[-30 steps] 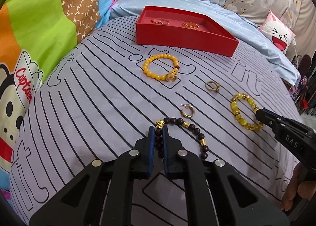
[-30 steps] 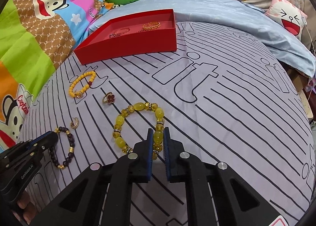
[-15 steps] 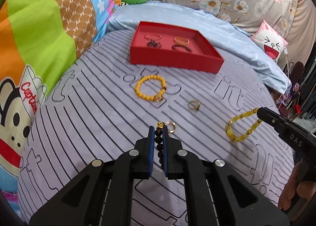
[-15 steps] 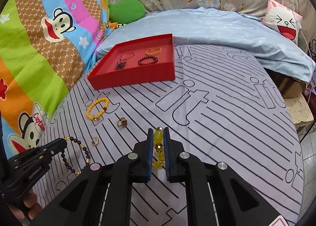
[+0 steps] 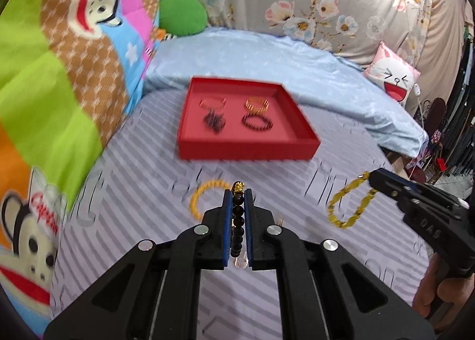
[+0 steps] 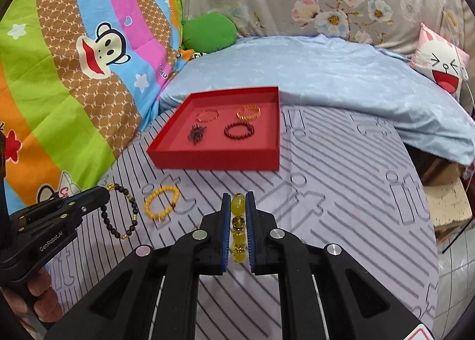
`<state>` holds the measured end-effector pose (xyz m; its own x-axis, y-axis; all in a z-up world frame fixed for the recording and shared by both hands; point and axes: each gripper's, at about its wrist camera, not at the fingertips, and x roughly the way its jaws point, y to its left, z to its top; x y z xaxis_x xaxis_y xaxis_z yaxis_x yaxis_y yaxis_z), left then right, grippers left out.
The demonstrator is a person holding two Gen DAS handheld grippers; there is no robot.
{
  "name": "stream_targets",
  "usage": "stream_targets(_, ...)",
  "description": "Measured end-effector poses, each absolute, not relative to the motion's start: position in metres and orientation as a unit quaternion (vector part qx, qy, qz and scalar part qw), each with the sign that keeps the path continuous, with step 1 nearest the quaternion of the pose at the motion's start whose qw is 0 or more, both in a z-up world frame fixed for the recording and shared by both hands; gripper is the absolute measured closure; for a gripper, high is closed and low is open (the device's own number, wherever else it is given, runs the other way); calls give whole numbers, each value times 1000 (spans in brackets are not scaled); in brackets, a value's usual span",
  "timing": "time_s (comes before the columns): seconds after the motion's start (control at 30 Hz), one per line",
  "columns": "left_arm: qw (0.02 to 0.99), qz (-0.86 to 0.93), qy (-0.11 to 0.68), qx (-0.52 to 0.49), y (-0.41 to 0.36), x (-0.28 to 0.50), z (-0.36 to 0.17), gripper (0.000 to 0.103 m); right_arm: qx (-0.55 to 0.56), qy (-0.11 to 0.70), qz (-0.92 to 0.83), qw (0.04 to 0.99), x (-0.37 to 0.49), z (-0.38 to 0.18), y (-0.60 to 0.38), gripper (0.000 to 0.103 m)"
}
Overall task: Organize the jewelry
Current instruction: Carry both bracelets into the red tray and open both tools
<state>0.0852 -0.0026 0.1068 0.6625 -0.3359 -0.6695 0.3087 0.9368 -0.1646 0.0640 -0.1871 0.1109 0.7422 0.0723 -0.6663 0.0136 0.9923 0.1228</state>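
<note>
While both bracelets were lying on the striped bedsheet [image 6: 341, 191] a second ago, the left gripper [image 5: 237, 191] is now holding the dark beaded bracelet [image 6: 118, 212] aloft and the right gripper [image 6: 238, 196] is clamping the yellow bead bracelet [image 5: 350, 206] above it. One orange bead bracelet [image 6: 161, 202] is remaining on the sheet. The red tray [image 6: 213, 159] ahead is containing four pieces.

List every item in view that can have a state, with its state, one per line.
left gripper: shut on dark bead bracelet
right gripper: shut on yellow bead bracelet
dark bead bracelet: lifted, hanging from the left gripper
yellow bead bracelet: lifted, hanging from the right gripper
orange bead bracelet: lying on the bedspread
red tray: open, four pieces inside
</note>
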Motion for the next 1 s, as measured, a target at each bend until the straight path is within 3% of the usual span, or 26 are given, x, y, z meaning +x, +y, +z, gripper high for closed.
stream_targets(0.43,907,-220,355,-50,-37,211,137,95,49,352,39,934,196,134,-180,94)
stream_targets(1.0,882,-172,435,-53,-34,280,42,95,53,435,27,899,267,42,-181,93)
